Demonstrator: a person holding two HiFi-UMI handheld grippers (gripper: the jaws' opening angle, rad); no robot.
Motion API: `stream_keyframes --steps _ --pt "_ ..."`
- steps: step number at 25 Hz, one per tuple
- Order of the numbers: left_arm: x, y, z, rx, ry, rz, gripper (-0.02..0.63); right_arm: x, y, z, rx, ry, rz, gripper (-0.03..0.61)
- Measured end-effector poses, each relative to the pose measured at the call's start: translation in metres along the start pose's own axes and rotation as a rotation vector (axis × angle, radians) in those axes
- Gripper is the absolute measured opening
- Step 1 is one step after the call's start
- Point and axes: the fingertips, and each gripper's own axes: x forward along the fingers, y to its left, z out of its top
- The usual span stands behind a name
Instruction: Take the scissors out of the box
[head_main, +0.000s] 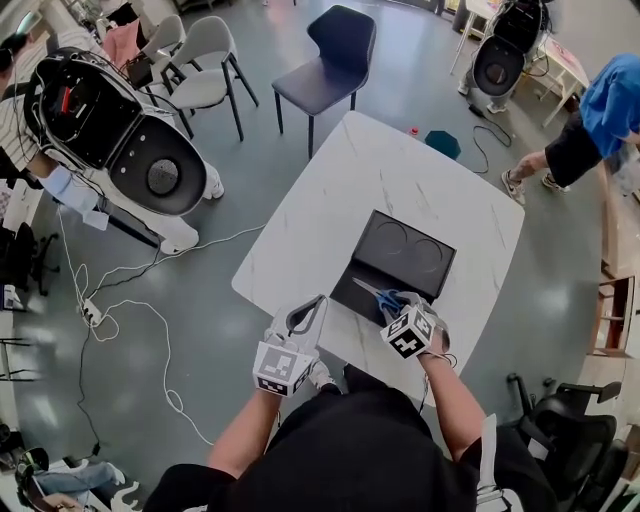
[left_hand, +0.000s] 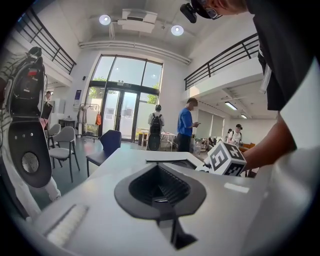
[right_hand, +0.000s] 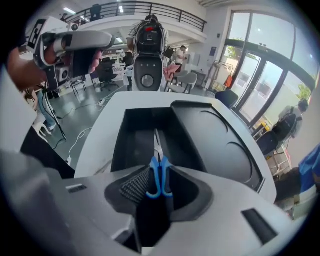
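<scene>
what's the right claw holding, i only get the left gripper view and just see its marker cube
Observer: The right claw is shut on the blue handles of the scissors.
Operator: are they out of the box
Observer: Not clear of it. In the head view the blades reach over the open tray of the black box, whose lid lies flat beyond.
Operator: where's my left claw relative to that
Observer: The left claw hovers over the near edge of the table, to the left of the box and not touching it.
</scene>
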Motion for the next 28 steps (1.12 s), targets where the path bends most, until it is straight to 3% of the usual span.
stream_keyframes --steps 7,15,22,28 --pt "-0.002 0.008 -0.002 0.009 0.002 0.016 0.005 0.018 0.003 -0.006 -0.033 0.114 0.062 0.112" --pt "-0.005 0.011 -0.002 0.048 0.003 0.027 0.005 0.032 -0.004 -0.009 -0.032 0.175 0.048 0.114" --pt "-0.013 0.01 -0.007 0.076 0.008 0.033 0.005 0.036 0.0 -0.01 -0.035 0.188 0.102 0.086" --pt "-0.019 0.006 -0.001 0.078 0.006 0.031 0.005 0.028 0.002 -0.007 -0.052 0.171 0.086 0.083"
